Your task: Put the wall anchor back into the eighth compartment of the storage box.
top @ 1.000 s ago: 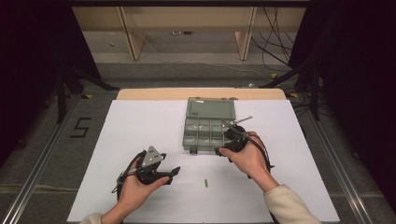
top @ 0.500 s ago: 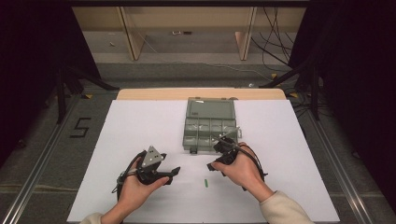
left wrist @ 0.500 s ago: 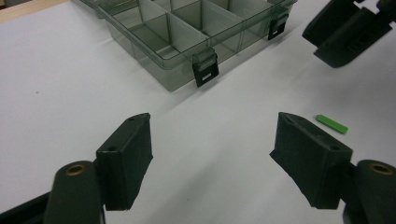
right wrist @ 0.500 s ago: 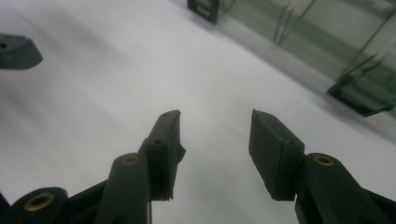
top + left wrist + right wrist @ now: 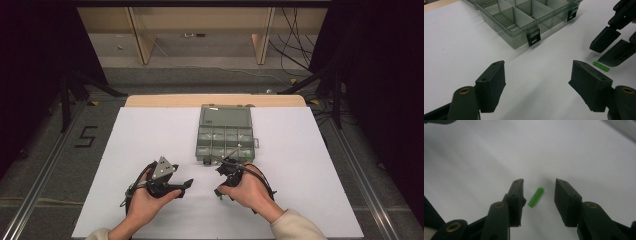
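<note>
A small green stick [image 5: 536, 197] lies flat on the white table sheet [image 5: 150, 135]. My right gripper [image 5: 538, 187] points down over it with one jaw on each side. The jaws have just been closing, and a gap remains on both sides, so they are open. From the left gripper view, the stick [image 5: 601, 66] lies just under the right gripper [image 5: 610, 47]. In the high view the right gripper [image 5: 218, 191] sits in front of the grey compartment box [image 5: 225, 132]. My left gripper [image 5: 186, 184] rests to its left, open and holding nothing.
The clear grey box [image 5: 519, 22] has several divided cells, black latches on its near wall and its lid laid back. A wooden table edge [image 5: 215, 100] runs behind the sheet. Dark stands and cables surround the table.
The right hand moved from the box's near edge toward the person and down, and its jaws now straddle the green stick and stand narrower. The left hand stayed still.
</note>
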`<move>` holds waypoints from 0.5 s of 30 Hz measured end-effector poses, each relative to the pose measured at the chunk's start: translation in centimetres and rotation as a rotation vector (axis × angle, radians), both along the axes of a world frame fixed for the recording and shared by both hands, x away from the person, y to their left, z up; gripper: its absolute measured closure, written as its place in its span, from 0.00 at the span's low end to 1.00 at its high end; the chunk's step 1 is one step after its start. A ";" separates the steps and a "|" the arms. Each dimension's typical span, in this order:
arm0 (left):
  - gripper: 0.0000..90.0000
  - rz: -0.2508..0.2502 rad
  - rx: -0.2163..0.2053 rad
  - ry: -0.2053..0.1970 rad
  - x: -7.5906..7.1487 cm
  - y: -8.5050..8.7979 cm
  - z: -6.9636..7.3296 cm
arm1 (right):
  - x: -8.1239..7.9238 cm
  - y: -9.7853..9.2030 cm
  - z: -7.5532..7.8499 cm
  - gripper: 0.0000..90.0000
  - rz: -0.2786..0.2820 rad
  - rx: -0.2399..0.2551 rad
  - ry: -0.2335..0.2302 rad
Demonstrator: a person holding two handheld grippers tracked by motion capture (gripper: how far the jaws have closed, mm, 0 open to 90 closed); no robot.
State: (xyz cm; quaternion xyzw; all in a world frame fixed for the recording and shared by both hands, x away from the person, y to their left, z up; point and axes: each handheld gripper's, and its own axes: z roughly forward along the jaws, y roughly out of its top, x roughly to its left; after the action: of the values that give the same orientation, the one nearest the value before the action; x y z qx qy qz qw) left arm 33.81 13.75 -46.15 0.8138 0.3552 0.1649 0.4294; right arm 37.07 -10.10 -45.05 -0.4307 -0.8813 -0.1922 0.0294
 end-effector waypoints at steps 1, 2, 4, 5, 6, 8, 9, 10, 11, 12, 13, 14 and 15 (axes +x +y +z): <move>0.31 0.002 -0.003 0.004 0.0 0.0 0.0 | 0.0 0.1 -0.1 0.67 0.006 -0.003 0.005; 0.31 0.009 -0.007 0.000 0.0 -0.1 0.0 | 0.0 0.2 -0.2 0.67 0.009 -0.007 0.006; 0.31 0.009 -0.007 -0.001 -0.1 -0.1 0.0 | -0.1 0.4 -0.4 0.68 0.013 -0.013 0.015; 0.31 0.009 -0.007 0.000 -0.1 -0.1 0.0 | -0.2 0.4 -0.5 0.68 0.019 -0.015 0.010; 0.31 0.007 -0.006 0.002 0.0 0.0 0.0 | -0.2 0.5 -0.6 0.69 0.029 -0.027 0.015; 0.31 0.003 -0.004 0.004 0.0 0.0 0.0 | -0.3 0.6 -0.8 0.70 0.033 -0.032 0.026; 0.31 0.003 -0.004 0.004 0.0 0.0 0.0 | -0.3 0.7 -0.8 0.71 0.043 -0.039 0.022; 0.31 0.003 -0.004 0.004 0.0 0.0 0.0 | -0.3 0.7 -0.9 0.71 0.043 -0.038 0.021; 0.31 0.003 -0.004 0.004 0.0 0.0 0.0 | -0.4 0.8 -1.1 0.71 0.047 -0.042 0.010; 0.31 0.003 -0.004 0.004 0.0 0.0 0.0 | -0.4 0.9 -1.0 0.72 0.047 -0.046 0.008; 0.31 0.011 -0.020 0.004 0.0 -0.2 -0.1 | -0.5 0.9 -0.9 0.72 0.049 -0.054 0.016; 0.31 0.015 -0.011 0.000 -0.1 -0.2 -0.1 | -0.5 0.9 -0.9 0.73 0.054 -0.057 0.010; 0.31 0.016 -0.016 0.001 -0.1 -0.2 -0.1 | -0.5 1.0 -1.0 0.74 0.051 -0.059 -0.004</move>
State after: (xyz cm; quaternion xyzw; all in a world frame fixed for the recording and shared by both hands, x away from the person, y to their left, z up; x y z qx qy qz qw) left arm 33.74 13.55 -46.25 0.8075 0.3630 0.1651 0.4346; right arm 36.53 -9.10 -46.06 -0.4083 -0.8973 -0.1664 0.0199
